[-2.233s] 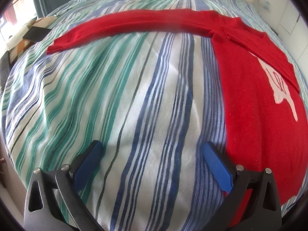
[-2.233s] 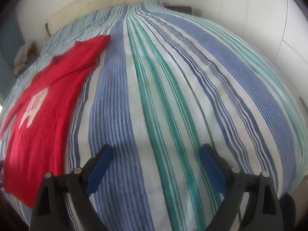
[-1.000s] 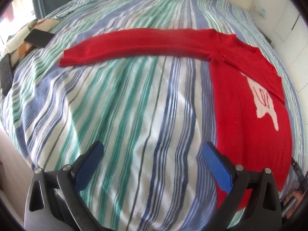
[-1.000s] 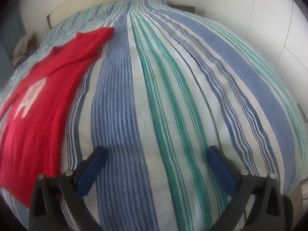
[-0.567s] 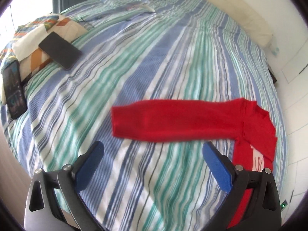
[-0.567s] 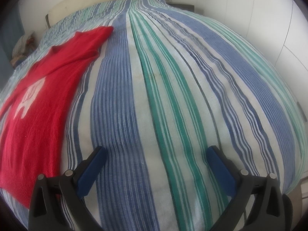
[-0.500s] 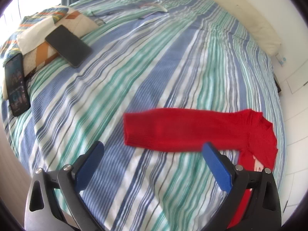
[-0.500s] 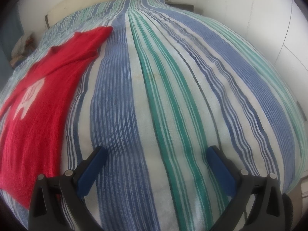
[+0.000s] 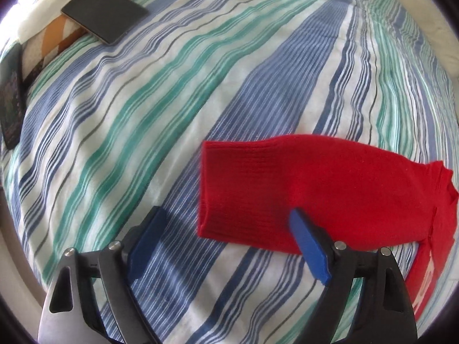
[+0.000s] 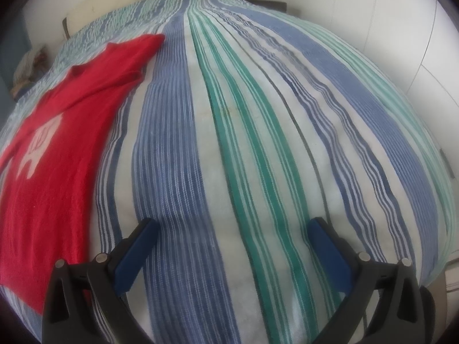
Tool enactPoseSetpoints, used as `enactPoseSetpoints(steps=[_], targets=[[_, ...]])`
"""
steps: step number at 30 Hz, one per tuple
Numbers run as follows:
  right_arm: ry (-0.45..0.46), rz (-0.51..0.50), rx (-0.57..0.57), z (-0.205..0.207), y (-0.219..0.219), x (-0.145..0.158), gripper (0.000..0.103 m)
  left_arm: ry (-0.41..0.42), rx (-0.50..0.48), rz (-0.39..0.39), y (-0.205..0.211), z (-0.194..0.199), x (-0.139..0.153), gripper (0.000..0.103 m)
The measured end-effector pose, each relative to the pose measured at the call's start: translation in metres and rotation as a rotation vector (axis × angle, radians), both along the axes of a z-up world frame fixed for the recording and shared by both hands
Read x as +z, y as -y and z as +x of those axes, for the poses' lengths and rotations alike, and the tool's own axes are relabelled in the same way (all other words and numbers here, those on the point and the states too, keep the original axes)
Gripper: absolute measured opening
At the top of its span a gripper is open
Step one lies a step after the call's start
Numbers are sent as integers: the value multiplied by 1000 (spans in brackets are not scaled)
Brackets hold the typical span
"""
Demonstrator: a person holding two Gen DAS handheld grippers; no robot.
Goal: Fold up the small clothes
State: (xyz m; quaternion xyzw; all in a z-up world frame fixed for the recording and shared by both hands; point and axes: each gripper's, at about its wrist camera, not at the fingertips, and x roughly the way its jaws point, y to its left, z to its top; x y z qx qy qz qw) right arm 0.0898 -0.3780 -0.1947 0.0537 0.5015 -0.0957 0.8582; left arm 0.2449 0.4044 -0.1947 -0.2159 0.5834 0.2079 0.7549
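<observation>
Now left hand-held gripper (image 9: 226, 242), jaws apart, has closed in on red sweater (image 9: 330, 197) sleeve cuff; right hand-held gripper (image 10: 232, 253) apart, idle; folding unstarted.

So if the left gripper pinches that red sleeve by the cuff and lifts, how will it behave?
Probably floppy: the red sleeve is soft ribbed knit lying flat on the striped bedspread, so it should drape and trail. Likely light, and the knit should grip rather than slip. The open left gripper hovers near its cuff.

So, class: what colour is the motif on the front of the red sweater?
White; the motif on the red sweater shows best in the right wrist view.
</observation>
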Motion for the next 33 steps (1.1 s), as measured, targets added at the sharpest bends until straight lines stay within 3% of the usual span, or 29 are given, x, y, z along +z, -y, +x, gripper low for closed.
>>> enactPoseSetpoints(steps=[2, 3, 7, 13, 18, 23, 28, 33], targets=[[-3, -3, -1, 1, -1, -1, 103, 30, -17, 31, 5, 0, 5, 44], [-5, -4, -1, 1, -1, 0, 103, 41, -12, 41, 5, -1, 8, 7], [-9, -3, -2, 3, -1, 0, 103, 111, 9, 42, 0, -3, 37, 6], [9, -3, 0, 1, -1, -2, 103, 268, -138, 94, 31, 30, 130, 6], [29, 4, 2, -4, -1, -2, 103, 419, -306, 86, 103, 67, 205, 6], [41, 8, -3, -6, 0, -2, 103, 519, -505, 69, 203, 92, 253, 6], [52, 13, -7, -9, 1, -2, 103, 541, -703, 65, 306, 110, 264, 6], [54, 16, -5, -10, 1, -2, 103, 486, -841, 64, 386, 119, 230, 6]])
